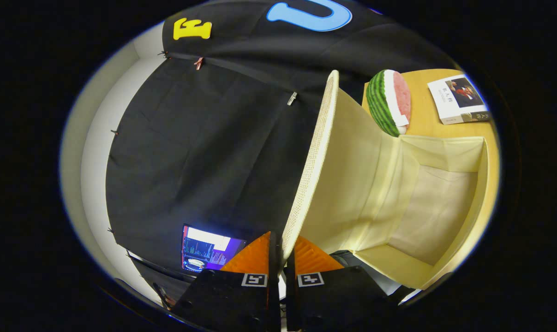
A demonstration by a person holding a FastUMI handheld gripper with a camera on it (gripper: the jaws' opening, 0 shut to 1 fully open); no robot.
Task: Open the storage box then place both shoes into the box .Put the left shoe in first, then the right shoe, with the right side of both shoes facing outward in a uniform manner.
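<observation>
If pinch weakens, lid (313,157) slips from closed tongs (282,258), drops back over box (444,184).

This is a recording booth, a staged set rather than a lived-in room. Black cloth (204,152) is clipped up as a wall at nine o'clock, with a lit monitor (209,252) glowing low at seven. At two o'clock a wooden table (426,124) carries a watermelon-slice prop (389,102) and a booklet (458,99).
</observation>
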